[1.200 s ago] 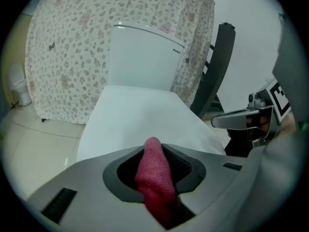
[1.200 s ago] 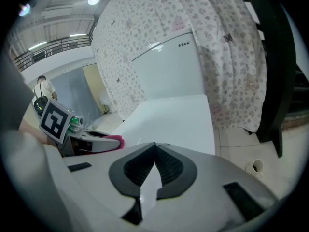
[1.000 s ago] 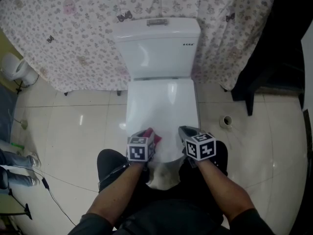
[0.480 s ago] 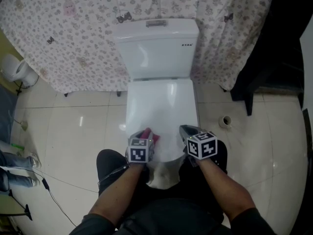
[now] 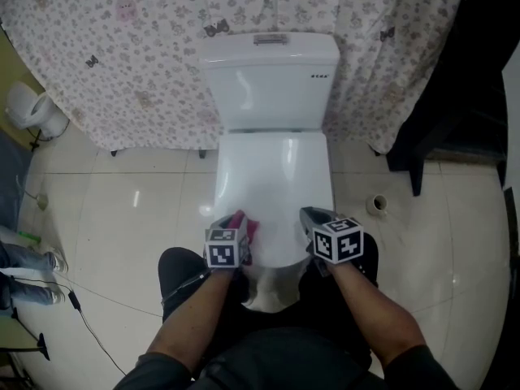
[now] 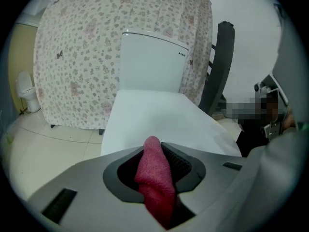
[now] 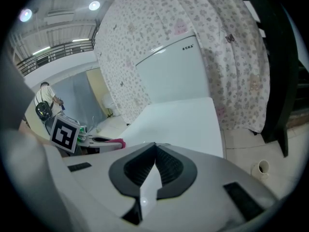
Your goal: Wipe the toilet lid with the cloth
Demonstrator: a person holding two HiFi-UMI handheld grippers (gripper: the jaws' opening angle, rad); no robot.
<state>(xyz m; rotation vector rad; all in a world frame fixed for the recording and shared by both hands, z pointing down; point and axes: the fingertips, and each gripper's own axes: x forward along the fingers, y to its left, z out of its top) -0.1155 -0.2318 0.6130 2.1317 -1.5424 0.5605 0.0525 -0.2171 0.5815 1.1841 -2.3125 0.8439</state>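
The white toilet lid (image 5: 276, 169) is closed and lies flat in front of me. My left gripper (image 5: 238, 220) rests at the lid's near left edge, shut on a pink cloth (image 5: 244, 226). In the left gripper view the cloth (image 6: 154, 178) is pinched between the jaws and pokes out over the lid (image 6: 159, 115). My right gripper (image 5: 308, 215) sits at the lid's near right edge. Its jaws meet at the tips with nothing between them (image 7: 155, 146). The right gripper view also shows the lid (image 7: 183, 117) and the cloth (image 7: 118, 142) off to the left.
The toilet tank (image 5: 272, 80) stands behind the lid against a floral curtain (image 5: 122, 55). A small cup (image 5: 376, 204) sits on the tiled floor to the right, near dark furniture (image 5: 431, 128). A white fixture (image 5: 32, 112) and a cable (image 5: 81, 307) are at the left.
The left gripper with the cloth has slid slightly left and back toward the lid's near edge. The right gripper has barely moved.
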